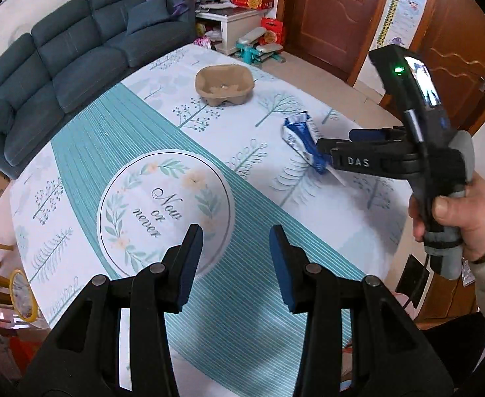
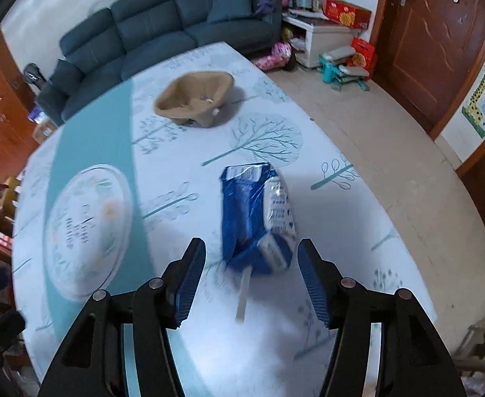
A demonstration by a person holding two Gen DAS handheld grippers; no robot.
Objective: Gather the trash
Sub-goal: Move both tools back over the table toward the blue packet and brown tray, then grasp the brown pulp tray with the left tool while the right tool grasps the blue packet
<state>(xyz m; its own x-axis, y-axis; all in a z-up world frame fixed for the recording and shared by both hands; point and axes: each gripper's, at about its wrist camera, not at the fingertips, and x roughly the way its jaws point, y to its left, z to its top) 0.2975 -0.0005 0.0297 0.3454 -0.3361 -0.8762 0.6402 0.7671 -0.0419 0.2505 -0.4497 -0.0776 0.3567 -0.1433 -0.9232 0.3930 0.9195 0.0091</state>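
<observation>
Trash, a crumpled blue wrapper (image 2: 259,218), lies uncollected on the surface (image 2: 176,347) near a cardboard tray (image 2: 194,97); right gripper (image 2: 252,281) gapes around it, left gripper (image 1: 235,264) open and empty.

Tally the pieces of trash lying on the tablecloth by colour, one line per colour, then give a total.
Brown: 1, the cardboard cup carrier.
Blue and white: 1, the crumpled wrapper, with a pale stick poking from its near end.
Total: 2 pieces of trash.
</observation>
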